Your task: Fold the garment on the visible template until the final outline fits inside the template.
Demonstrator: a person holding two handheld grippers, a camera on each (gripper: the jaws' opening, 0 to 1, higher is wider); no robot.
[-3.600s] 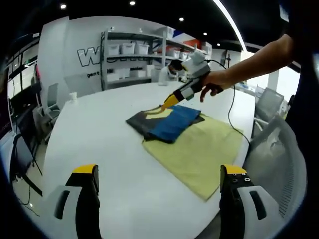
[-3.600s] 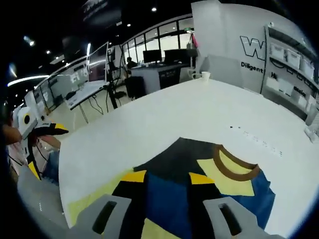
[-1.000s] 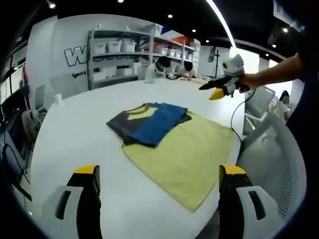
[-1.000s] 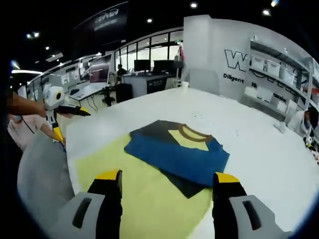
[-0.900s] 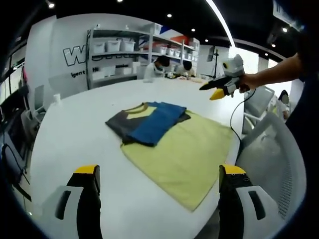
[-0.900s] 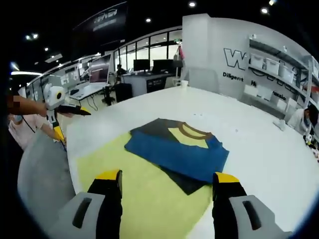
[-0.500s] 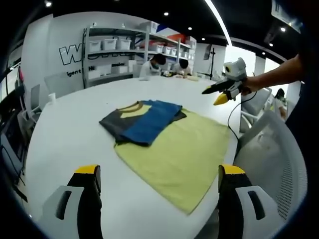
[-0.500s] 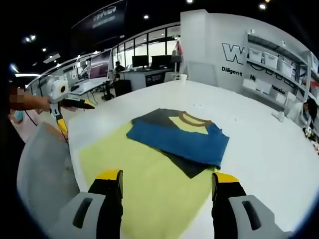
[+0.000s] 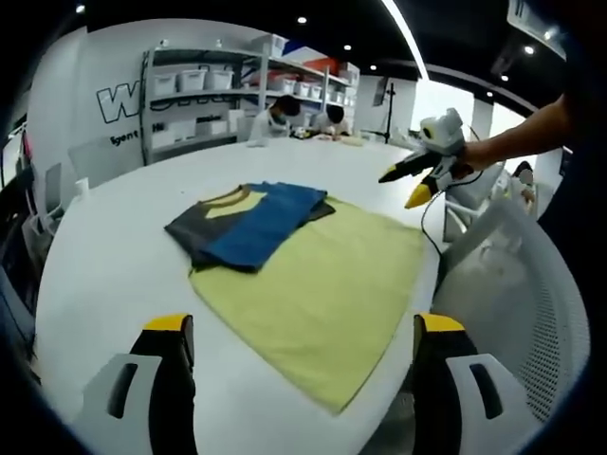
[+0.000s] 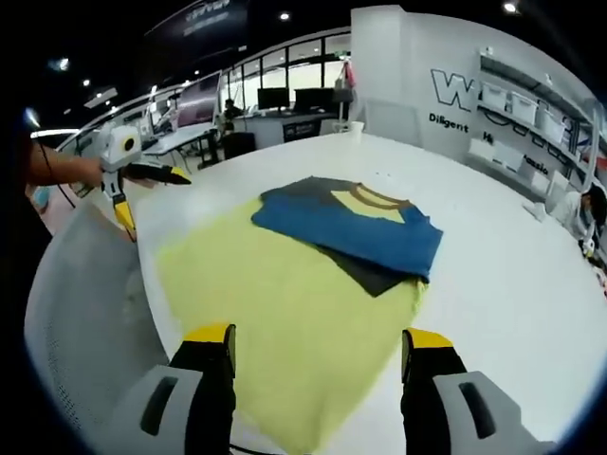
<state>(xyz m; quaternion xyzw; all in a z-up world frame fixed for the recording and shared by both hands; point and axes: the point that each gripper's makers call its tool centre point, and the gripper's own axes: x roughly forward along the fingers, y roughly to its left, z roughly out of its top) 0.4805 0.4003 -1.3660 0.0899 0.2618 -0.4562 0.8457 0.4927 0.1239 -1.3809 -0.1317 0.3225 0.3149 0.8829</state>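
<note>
Now the folded garment (image 9: 248,221) lies partly off the template (image 9: 322,289), over its far corner. Both grippers (image 9: 294,398) (image 10: 318,398) hang empty, jaws released; next, probably slide it inside.

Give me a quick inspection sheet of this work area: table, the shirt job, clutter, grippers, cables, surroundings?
Surface: white table, round-edged.
Job's things: folded shirt, blue over dark grey with a yellow panel and brown collar, lies partly on the far end of the yellow template and partly on bare table beyond it; it does not fit inside the outline.
Clutter: a white cup at the far table edge.
Grippers: left gripper and right gripper both open, empty, held back off the cloth.
Cables: a dark cable hangs from the right gripper.
Surroundings: shelving with white bins, people seated beyond, a grey mesh chair, desks with monitors.
</note>
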